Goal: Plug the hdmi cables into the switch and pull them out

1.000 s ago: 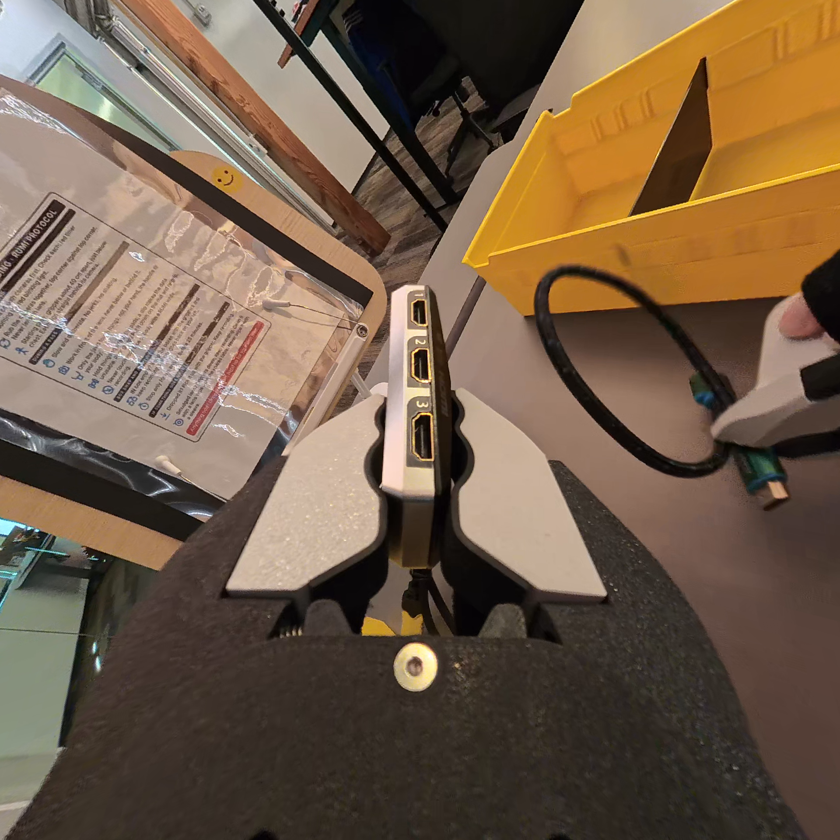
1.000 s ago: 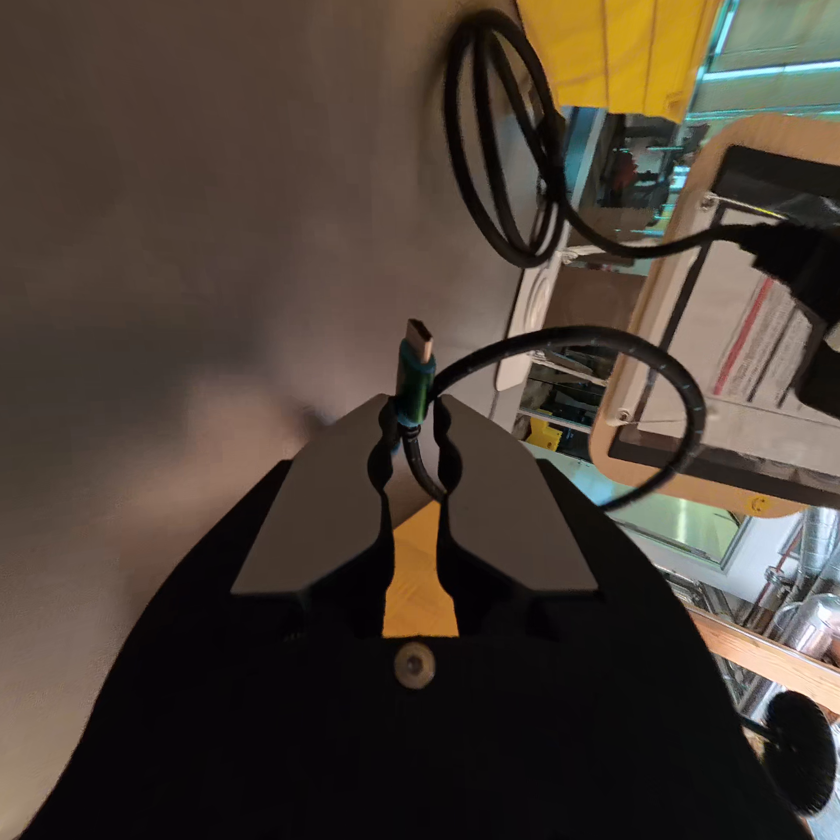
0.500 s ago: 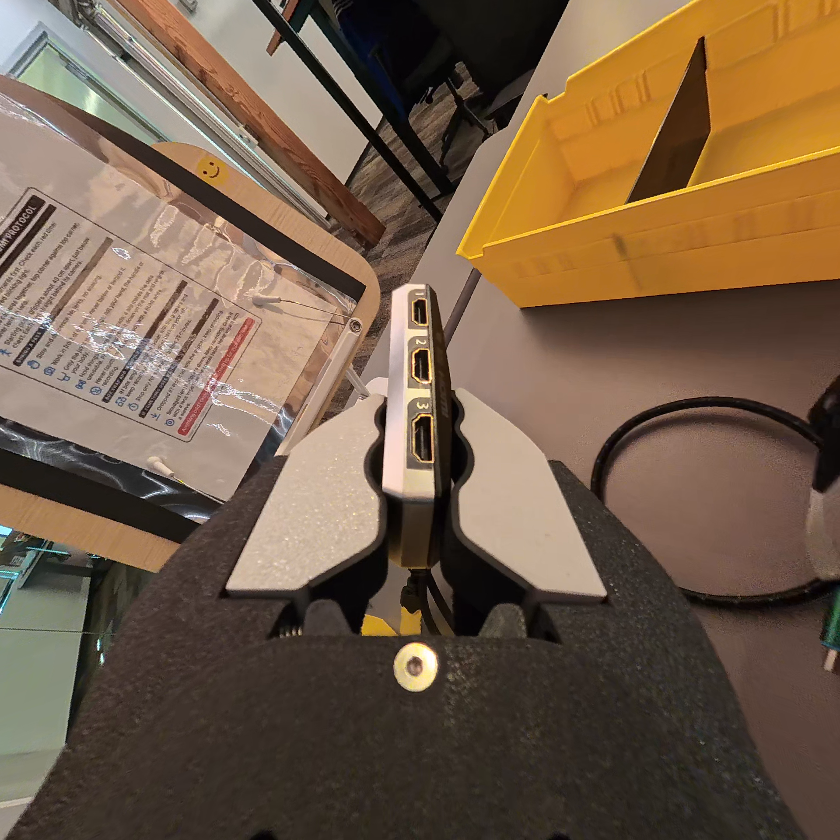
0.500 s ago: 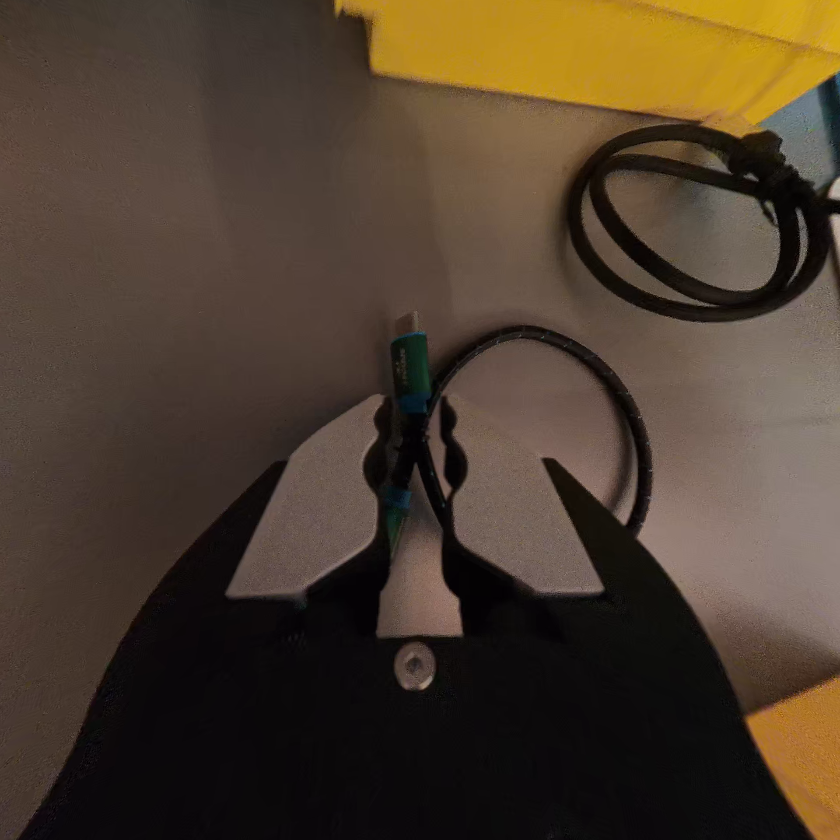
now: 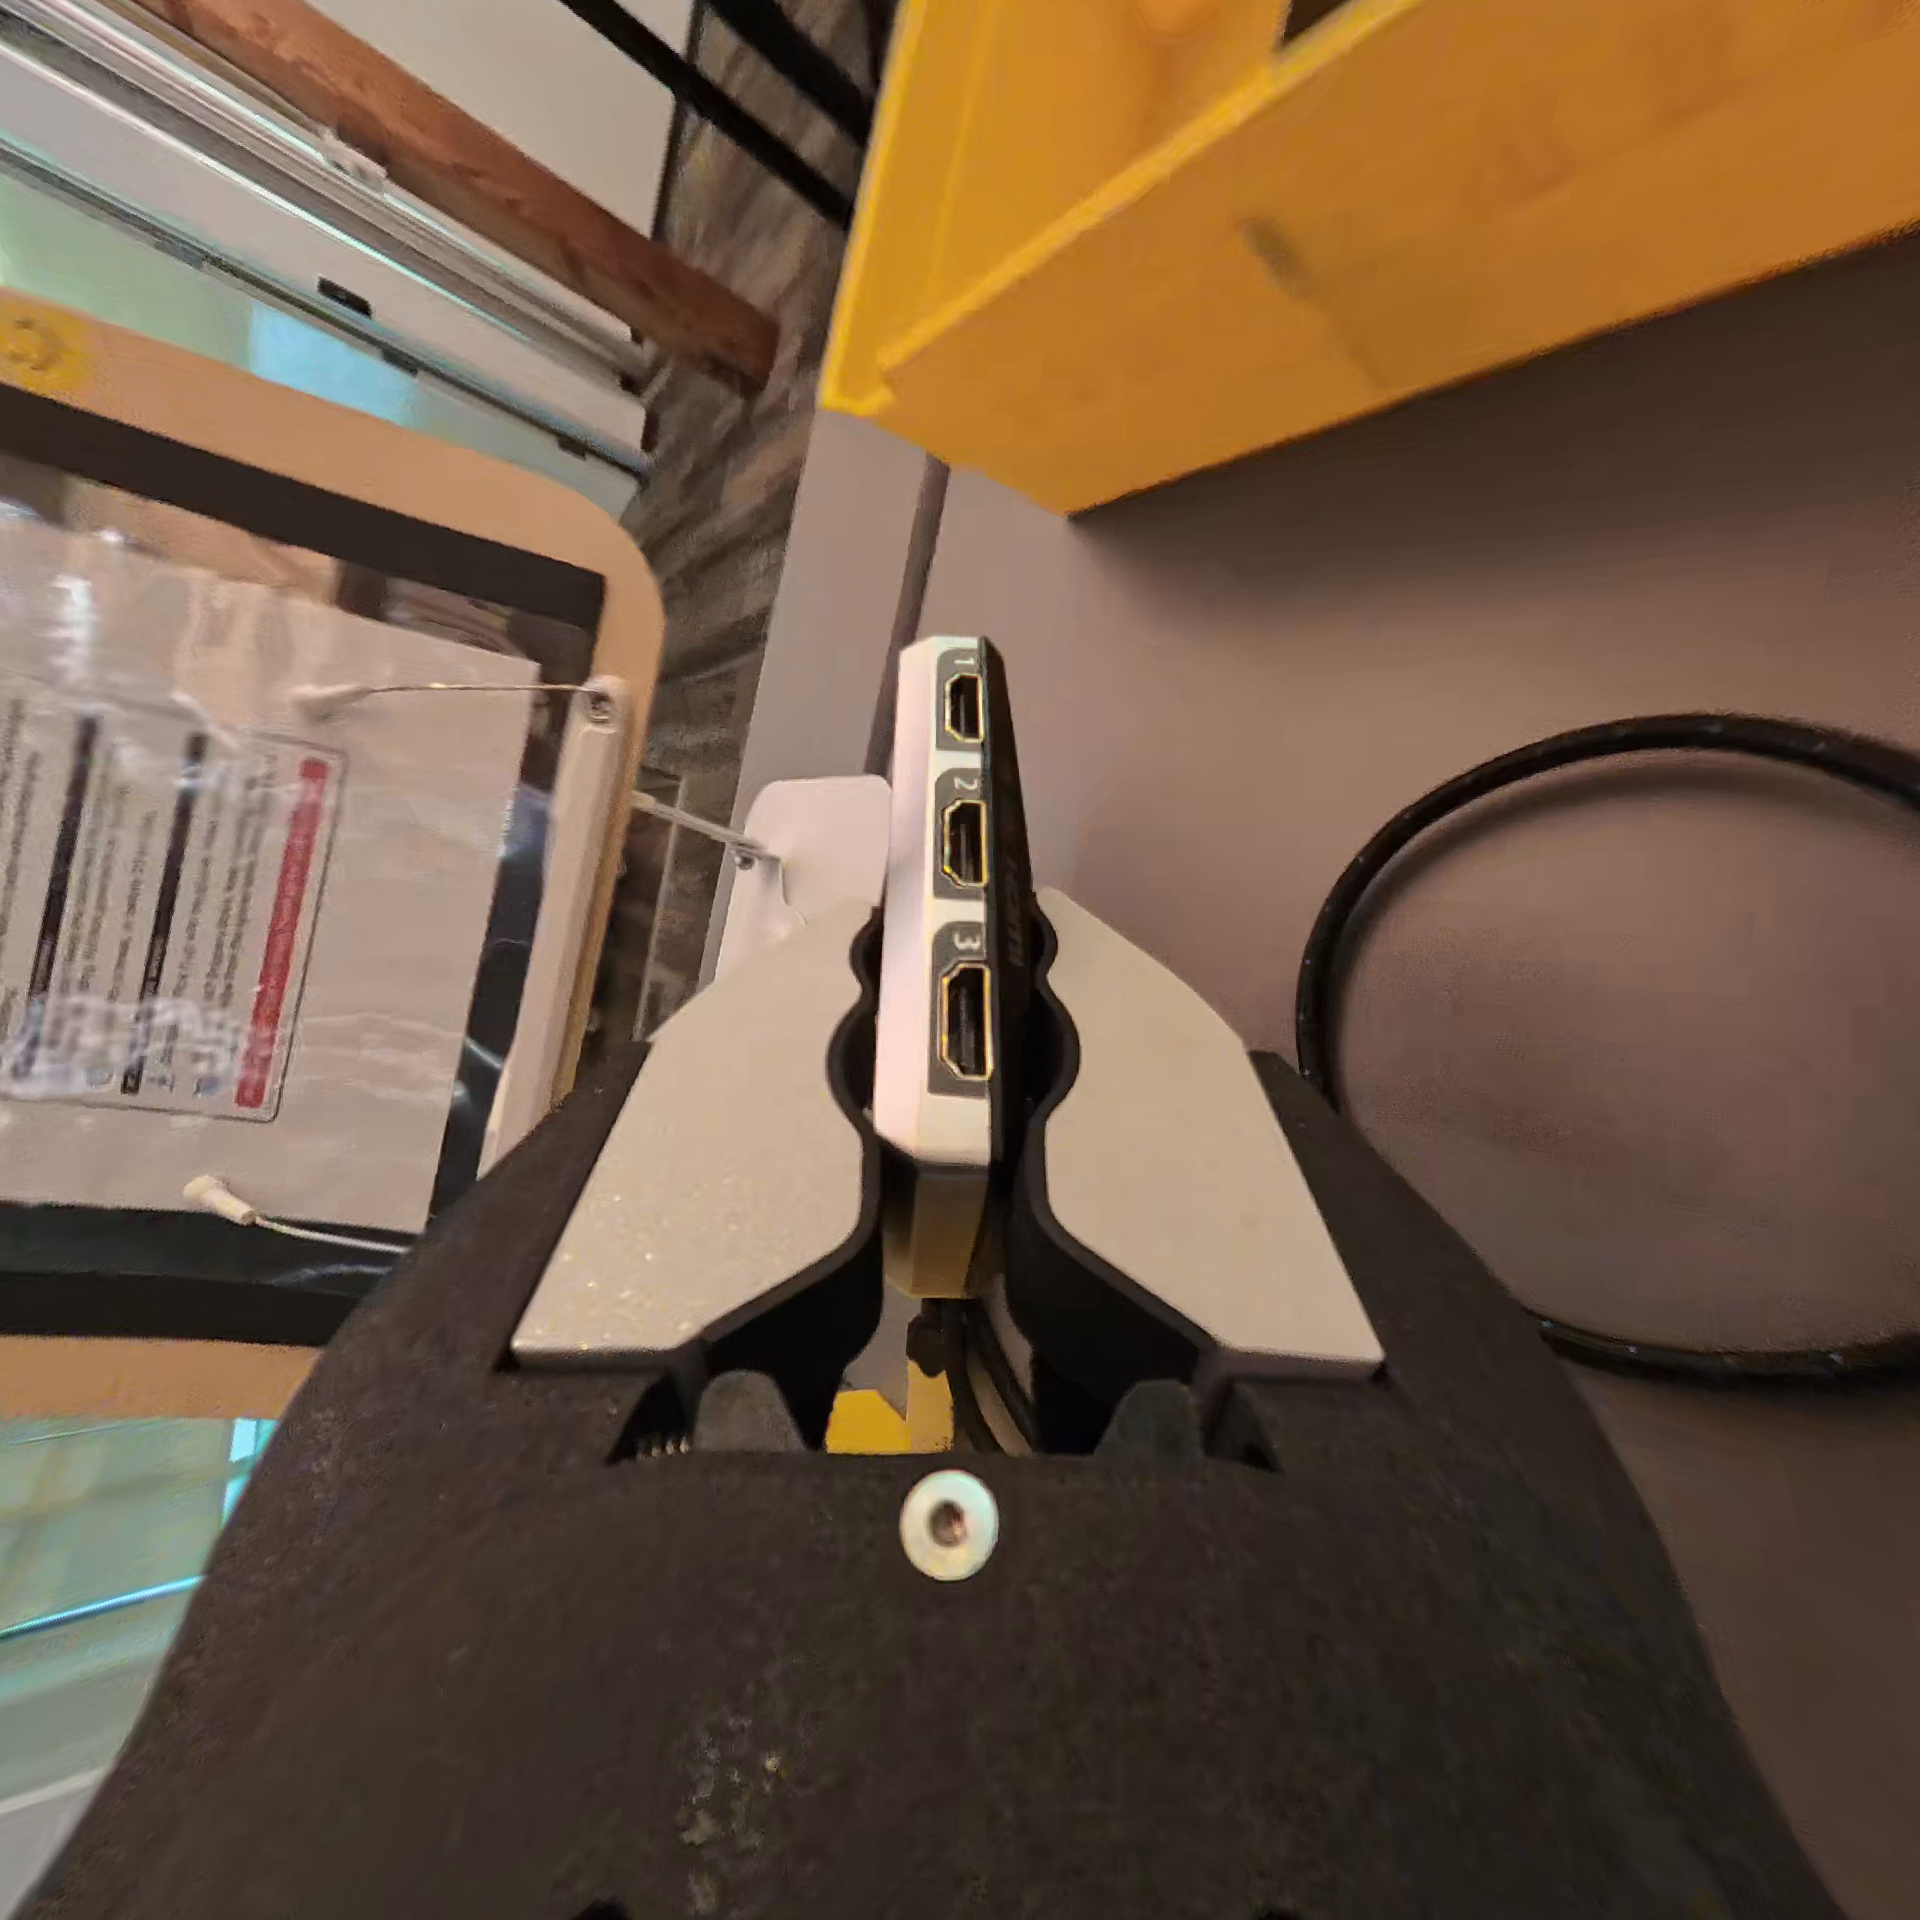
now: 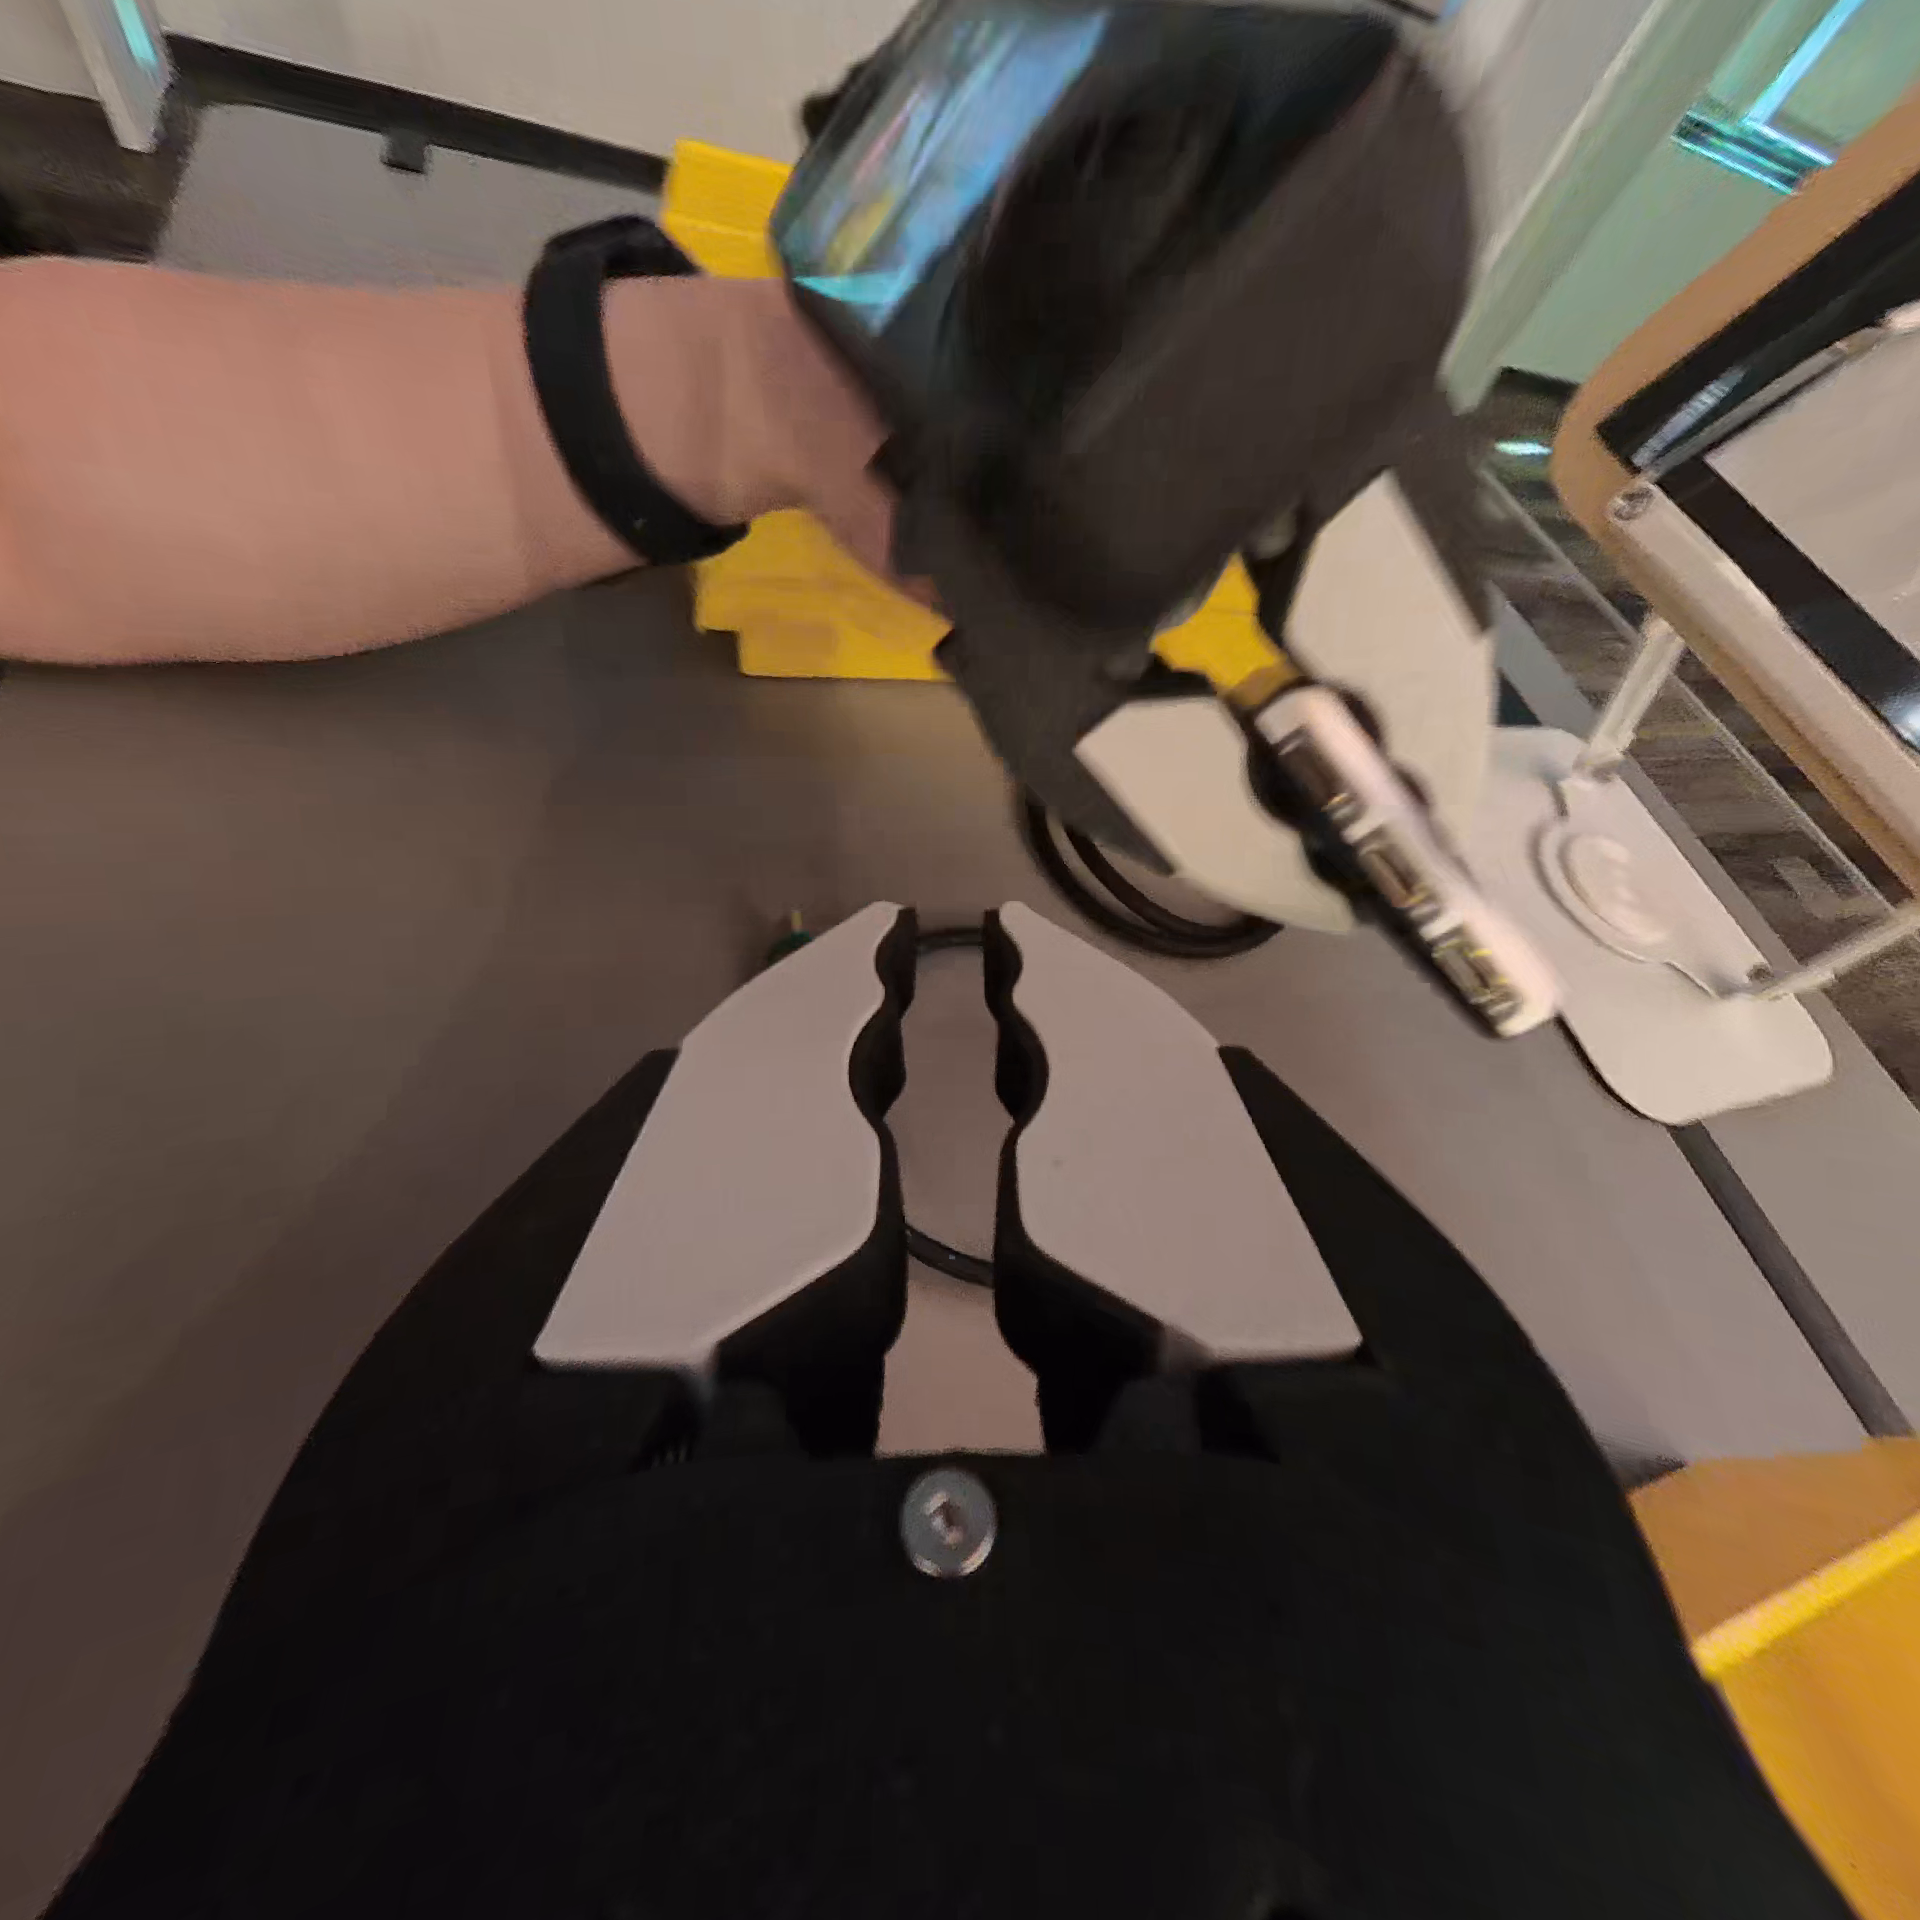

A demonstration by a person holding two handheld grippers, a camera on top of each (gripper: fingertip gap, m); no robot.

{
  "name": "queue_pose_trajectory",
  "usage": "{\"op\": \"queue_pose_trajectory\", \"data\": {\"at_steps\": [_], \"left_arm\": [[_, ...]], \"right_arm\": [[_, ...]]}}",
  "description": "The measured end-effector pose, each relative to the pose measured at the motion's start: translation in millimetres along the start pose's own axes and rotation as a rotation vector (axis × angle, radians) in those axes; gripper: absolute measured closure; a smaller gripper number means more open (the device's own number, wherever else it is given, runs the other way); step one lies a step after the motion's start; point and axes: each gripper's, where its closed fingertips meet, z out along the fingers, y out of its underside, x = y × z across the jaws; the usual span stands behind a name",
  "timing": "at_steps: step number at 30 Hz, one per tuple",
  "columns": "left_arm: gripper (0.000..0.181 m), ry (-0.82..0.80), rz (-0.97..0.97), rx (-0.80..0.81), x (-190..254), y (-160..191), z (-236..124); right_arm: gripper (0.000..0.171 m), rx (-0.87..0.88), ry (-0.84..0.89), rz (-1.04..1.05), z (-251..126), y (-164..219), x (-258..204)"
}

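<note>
My left gripper (image 5: 961, 914) is shut on a silver HDMI switch (image 5: 961, 821), held edge-up with its three ports empty. It also shows in the right wrist view, where the switch (image 6: 1403, 883) hangs tilted above the table. A black braided cable (image 5: 1340, 914) lies in a loop on the grey table to the switch's right. My right gripper (image 6: 948, 920) is low over the table, jaws a narrow gap apart with nothing between them. The cable (image 6: 940, 1265) lies under it, and its green plug (image 6: 787, 932) peeks out beside the left fingertip.
A yellow bin (image 5: 1247, 260) stands close beyond the switch. A second yellow bin (image 6: 1818, 1662) is at the near right. A framed sign (image 5: 312, 831) on a white base (image 6: 1662, 987) stands at the table edge. A person's forearm (image 6: 312, 468) crosses above the table. Another black cable coil (image 6: 1143, 914) lies under the left gripper. My right fingertips sit around 12 centimeters from my left ones.
My right gripper has let go of the green-plug cable and drawn back; the cable now lies on the table. My left gripper has moved with the switch closer to the yellow bin.
</note>
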Motion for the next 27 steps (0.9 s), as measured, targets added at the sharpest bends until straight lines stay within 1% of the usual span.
{"op": "queue_pose_trajectory", "data": {"at_steps": [1,3,5,6,8,11,14,17,20,21,23,25,27], "left_arm": [[0.158,0.004,0.043,-0.038,9,3,9],[0.158,0.026,0.081,-0.072,26,4,23],[0.158,0.066,0.007,-0.029,39,-2,32],[0.157,0.08,-0.031,-0.018,41,-4,34],[0.155,0.07,-0.097,-0.016,39,-3,38],[0.152,0.08,-0.135,-0.011,41,3,43],[0.146,0.116,-0.113,-0.077,57,14,54],[0.14,0.161,-0.144,-0.102,72,16,62],[0.138,0.191,-0.191,-0.098,73,15,60],[0.133,0.214,-0.22,-0.1,73,15,59],[0.117,0.258,-0.287,-0.124,71,18,53],[0.102,0.305,-0.339,-0.159,68,20,44],[0.101,0.326,-0.382,-0.171,62,18,30]], "right_arm": [[0.158,-0.016,0.035,0.006,0,4,5],[0.159,-0.004,0.073,0.001,-1,4,10],[0.155,0.005,0.113,-0.016,-5,3,16],[0.155,0.006,0.109,-0.027,-8,3,17],[0.166,0.015,0.031,-0.054,-15,4,9],[0.166,0.017,0.02,-0.063,-25,7,12],[0.165,0.142,-0.082,-0.036,-39,-7,3],[0.164,0.308,-0.229,0.1,-57,-25,-1],[0.164,0.439,-0.293,0.217,-76,-31,12],[0.163,0.476,-0.314,0.256,-82,-33,16],[0.163,0.541,-0.358,0.318,-92,-36,22],[0.165,0.568,-0.369,0.32,-97,-36,23],[0.165,0.568,-0.358,0.276,-98,-36,21]]}}
